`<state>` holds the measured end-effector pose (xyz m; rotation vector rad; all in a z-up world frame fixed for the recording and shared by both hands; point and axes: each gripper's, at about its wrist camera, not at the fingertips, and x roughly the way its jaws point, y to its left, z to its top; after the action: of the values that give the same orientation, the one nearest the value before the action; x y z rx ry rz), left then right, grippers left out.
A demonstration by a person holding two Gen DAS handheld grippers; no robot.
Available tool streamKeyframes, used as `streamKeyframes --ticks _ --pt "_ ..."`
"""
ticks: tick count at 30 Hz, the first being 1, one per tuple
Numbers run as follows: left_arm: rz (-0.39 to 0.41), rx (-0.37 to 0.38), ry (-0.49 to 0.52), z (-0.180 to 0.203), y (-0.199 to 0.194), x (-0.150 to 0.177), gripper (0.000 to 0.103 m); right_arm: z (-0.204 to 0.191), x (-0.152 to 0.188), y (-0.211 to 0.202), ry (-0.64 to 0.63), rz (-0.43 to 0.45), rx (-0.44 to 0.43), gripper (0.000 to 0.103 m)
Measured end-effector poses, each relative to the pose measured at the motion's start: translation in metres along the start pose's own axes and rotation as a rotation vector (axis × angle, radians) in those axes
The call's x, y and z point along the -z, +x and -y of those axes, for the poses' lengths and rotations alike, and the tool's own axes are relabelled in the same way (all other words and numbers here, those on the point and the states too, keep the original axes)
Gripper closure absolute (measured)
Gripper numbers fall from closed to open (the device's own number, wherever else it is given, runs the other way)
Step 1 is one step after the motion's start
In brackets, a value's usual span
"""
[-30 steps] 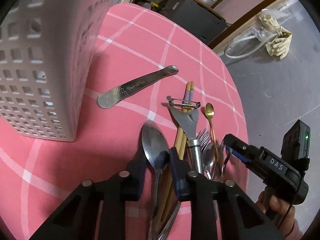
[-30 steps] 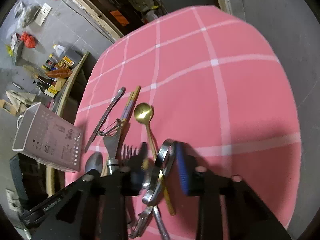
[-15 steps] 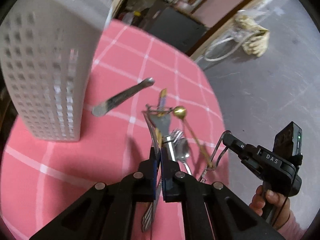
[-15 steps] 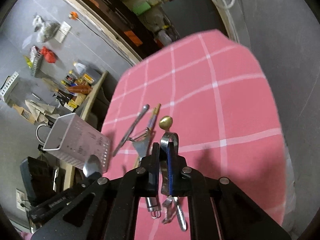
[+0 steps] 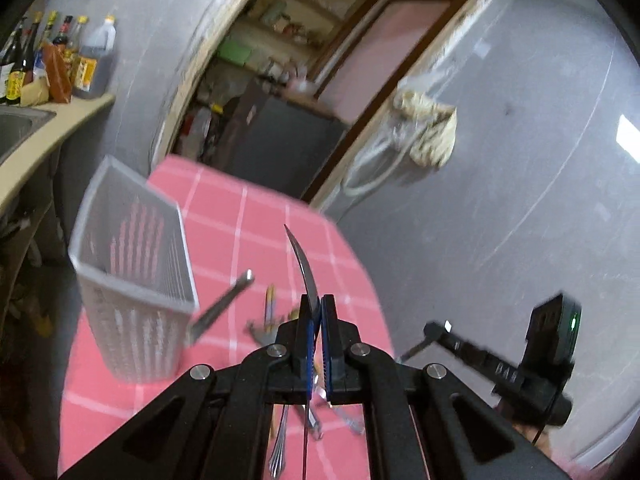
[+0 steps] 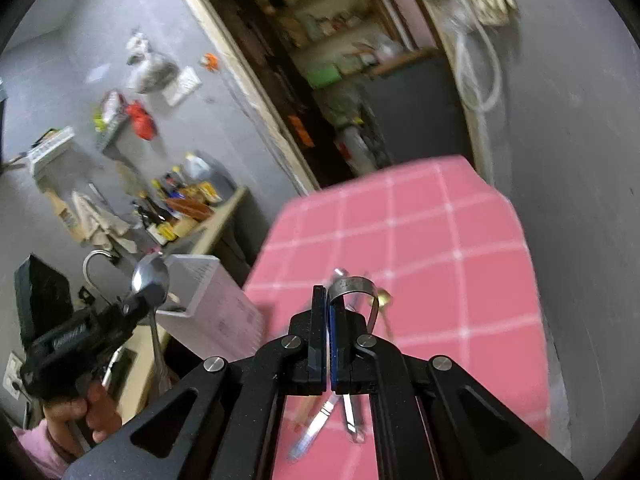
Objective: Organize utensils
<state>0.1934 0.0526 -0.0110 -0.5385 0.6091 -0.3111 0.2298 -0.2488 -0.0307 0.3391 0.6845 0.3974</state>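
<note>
Table point(image 5: 224, 216) is covered by a pink cloth with a white grid; its far edge is seen against a grey wall point(image 5: 520, 200) in both wrist views. A doorway with a light wooden frame point(image 6: 248, 92) opens behind it onto cluttered shelves and a dark cabinet point(image 5: 280, 148). A cloth bundle and a white hose point(image 6: 476, 64) are hung on the frame's right side. At left, a counter with a sink point(image 5: 16, 132) is lined with bottles point(image 5: 60, 60).

White perforated utensil basket point(image 5: 132, 280) stands upright on the cloth's left part; the cloth's pink shows through its holes.

Left gripper point(image 5: 318, 320) is clamped on a steel spoon point(image 6: 150, 280), held above the table with its bowl beyond the fingertips; seen edge-on in the left view. Right gripper point(image 6: 326, 312) is clamped on a bent steel tong point(image 6: 352, 286), also lifted clear of the cloth.

Remaining utensils are left loose on the cloth near the basket: a flat steel handle point(image 5: 218, 308) just beside the basket, chopsticks point(image 5: 270, 304), a gold spoon point(image 6: 384, 300), further pieces blurred below the jaws.

A hand point(image 6: 86, 408) with a pink sleeve is seen on the left gripper's grip.
</note>
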Motion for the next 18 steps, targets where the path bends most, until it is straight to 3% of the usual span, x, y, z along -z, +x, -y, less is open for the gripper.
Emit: streamKeyframes --ticks 9,14,18 --pt "0.218 0.009 0.016 -0.020 -0.031 -0.071 0.099 -0.091 -0.049 0.001 -0.158 0.103 -0.180 0.102" --pt "0.312 0.013 -0.009 -0.058 -0.035 -0.084 0.099 -0.141 -0.066 0.019 -0.227 0.104 -0.250 0.102" --pt "0.350 -0.010 -0.016 -0.079 -0.029 -0.087 0.099 -0.168 -0.064 0.037 -0.274 0.060 -0.243 0.102"
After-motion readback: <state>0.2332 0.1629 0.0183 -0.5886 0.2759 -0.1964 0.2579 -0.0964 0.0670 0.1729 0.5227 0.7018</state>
